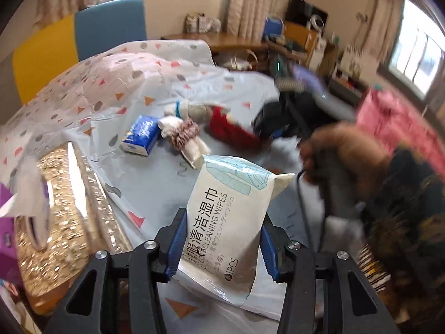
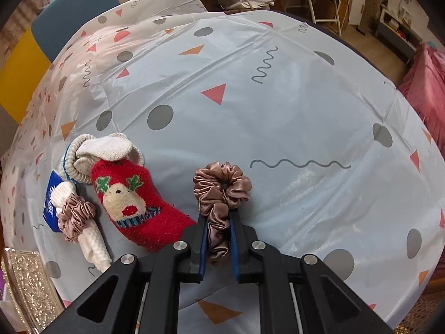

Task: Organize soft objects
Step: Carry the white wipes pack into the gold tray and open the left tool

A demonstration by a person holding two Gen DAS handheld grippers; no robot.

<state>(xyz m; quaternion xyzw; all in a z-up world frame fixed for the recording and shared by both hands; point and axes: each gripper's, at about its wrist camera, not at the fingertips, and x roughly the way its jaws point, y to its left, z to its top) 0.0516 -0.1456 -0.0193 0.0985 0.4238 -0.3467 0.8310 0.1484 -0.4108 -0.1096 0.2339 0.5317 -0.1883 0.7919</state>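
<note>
Only the left wrist view shows the pack of cleaning wipes (image 1: pixel 225 222), lifted above the patterned tablecloth (image 1: pixel 155 194) and clamped between the part-open left gripper (image 1: pixel 221 246). Only the right view shows the right gripper (image 2: pixel 218 239) pinched nearly closed on a brown satin scrunchie (image 2: pixel 222 192), just right of the red reindeer sock (image 2: pixel 133 203).

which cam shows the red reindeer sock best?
Right wrist. The red sock lies sharp and unobstructed there, reindeer face up, just left of the right gripper, which is shut on a brown scrunchie. The left wrist view shows only a small, blurred red patch of it far off.
</note>
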